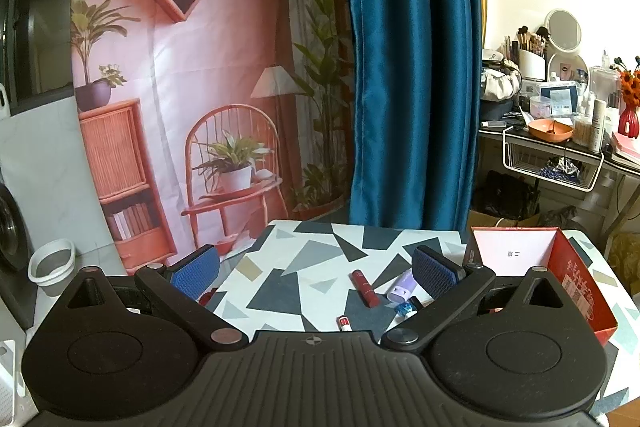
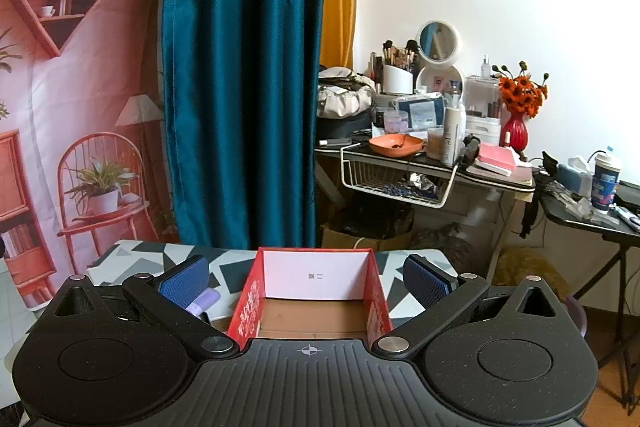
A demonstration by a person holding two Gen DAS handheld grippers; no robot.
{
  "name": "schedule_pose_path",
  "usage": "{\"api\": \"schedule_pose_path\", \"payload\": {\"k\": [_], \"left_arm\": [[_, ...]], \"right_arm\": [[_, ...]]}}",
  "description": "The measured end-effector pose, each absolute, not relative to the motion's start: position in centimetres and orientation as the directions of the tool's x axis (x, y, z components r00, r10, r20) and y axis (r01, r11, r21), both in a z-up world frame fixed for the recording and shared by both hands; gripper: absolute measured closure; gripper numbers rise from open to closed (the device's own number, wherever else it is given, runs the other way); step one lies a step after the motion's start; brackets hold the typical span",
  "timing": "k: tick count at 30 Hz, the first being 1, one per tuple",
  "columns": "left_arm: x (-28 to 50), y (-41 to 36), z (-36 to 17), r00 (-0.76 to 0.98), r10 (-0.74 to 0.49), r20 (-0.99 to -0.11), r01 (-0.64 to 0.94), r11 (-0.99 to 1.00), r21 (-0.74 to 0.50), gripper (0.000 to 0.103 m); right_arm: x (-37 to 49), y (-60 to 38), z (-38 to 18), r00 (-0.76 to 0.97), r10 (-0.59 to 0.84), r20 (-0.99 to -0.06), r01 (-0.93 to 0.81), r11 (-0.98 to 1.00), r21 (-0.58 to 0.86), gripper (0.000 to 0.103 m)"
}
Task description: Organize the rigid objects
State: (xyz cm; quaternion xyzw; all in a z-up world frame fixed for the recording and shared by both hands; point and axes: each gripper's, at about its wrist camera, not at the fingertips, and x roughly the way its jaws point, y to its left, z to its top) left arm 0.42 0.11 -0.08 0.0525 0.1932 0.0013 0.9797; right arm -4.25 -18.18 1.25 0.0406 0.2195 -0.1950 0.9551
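Between my left tool's (image 1: 316, 267) wide-open, empty fingers lies the red tube (image 1: 365, 287), long axis running toward lower right; my right tool (image 2: 306, 279) gapes empty over the red box (image 2: 250, 303).

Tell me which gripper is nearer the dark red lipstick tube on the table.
Left. The left gripper hangs open directly over the dark red lipstick tube. The right gripper is open off to the side, facing the red cardboard box.
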Motion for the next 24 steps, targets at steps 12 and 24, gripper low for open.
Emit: {"api": "schedule_pose_path", "payload": {"k": [12,24], "left_arm": [[0.45,0.11,-0.24,0.923,0.020,-0.383,0.022,0.994,0.105,0.000],[0.41,0.24,-0.39,0.922,0.019,-0.386,0.022,0.994,0.103,0.000]], "right_arm": [[-4.36,-18.34,1.24,0.827,-0.357,-0.434,0.392,0.920,-0.008,0.000],[-4.55,-18.46,0.89,0.828,-0.355,-0.435,0.391,0.920,-0.007,0.000]]}}
